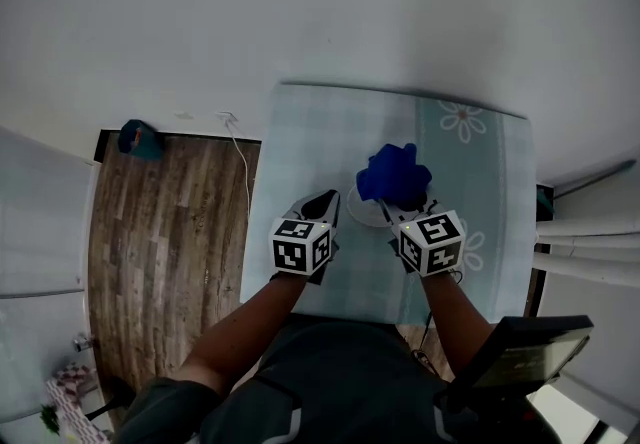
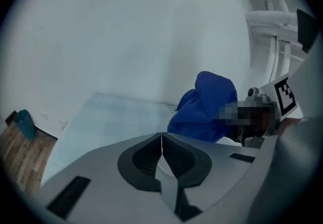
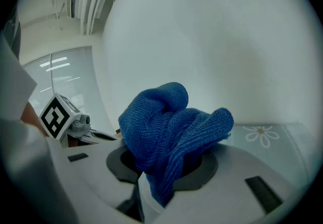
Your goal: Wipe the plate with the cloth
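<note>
A blue cloth [image 1: 393, 172] is bunched up over a small white plate [image 1: 362, 213] near the middle of the pale blue checked table [image 1: 480, 182]. My right gripper [image 1: 404, 204] is shut on that cloth [image 3: 166, 122], which bulges out of the jaws of the right gripper [image 3: 162, 167]. My left gripper [image 1: 331, 202] sits at the plate's left rim. In the left gripper view, my left gripper [image 2: 161, 140] has its jaws pressed together with a thin white edge between them. The cloth [image 2: 207, 112] hangs just beyond them to the right.
Wooden floor [image 1: 170, 232] lies left of the table, with a white cable [image 1: 240, 162] and a teal object [image 1: 140, 139] on it. White rails [image 1: 590, 252] run along the right side. A dark screen [image 1: 520, 352] stands at the lower right. A pale wall lies behind the table.
</note>
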A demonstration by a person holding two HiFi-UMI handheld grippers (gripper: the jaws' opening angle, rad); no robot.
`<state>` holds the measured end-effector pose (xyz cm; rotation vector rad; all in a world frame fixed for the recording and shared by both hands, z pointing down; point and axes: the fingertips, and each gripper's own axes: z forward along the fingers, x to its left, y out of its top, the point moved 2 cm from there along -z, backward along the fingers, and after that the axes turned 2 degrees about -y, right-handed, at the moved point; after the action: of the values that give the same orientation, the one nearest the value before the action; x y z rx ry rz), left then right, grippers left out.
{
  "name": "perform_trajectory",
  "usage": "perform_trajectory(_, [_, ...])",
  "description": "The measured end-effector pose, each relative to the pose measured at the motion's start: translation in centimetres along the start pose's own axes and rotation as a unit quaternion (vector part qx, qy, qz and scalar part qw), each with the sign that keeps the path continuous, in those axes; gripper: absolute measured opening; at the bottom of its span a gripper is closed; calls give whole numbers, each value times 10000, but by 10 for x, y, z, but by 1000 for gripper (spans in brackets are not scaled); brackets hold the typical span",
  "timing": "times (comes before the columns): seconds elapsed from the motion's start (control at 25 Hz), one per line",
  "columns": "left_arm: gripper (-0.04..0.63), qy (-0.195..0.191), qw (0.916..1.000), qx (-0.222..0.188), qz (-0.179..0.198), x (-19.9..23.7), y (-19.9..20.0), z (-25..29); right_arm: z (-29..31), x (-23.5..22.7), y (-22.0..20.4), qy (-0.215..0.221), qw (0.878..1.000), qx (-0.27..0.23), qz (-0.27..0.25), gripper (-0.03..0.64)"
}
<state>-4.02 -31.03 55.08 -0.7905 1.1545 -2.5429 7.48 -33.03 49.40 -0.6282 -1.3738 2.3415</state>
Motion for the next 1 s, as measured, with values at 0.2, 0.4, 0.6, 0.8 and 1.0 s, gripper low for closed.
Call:
perform_trajectory(0.2, [12,-129,9977,584,-306,12,-30,39,46,1,-37,67,9981,610,-43,129])
perform_trajectory(0.4, [14,-287,9937,1083,-58,8,-53,61,73,1,-67,85,9941,1076,-108,129])
perform_trajectory(0.6, [15,-142,9924,1204,207,10,-55,67,78,-10,-82,-5,9902,1392,-85,129])
perform_trajectory(0.8, [15,-121,9925,1203,162,12,-55,67,66,-30,-88,-211,9887,1481,-49,129])
perform_trajectory(1.0, [15,-101,9931,1168,25,12,-55,65,42,-59,-93,-606,9879,1428,79,129])
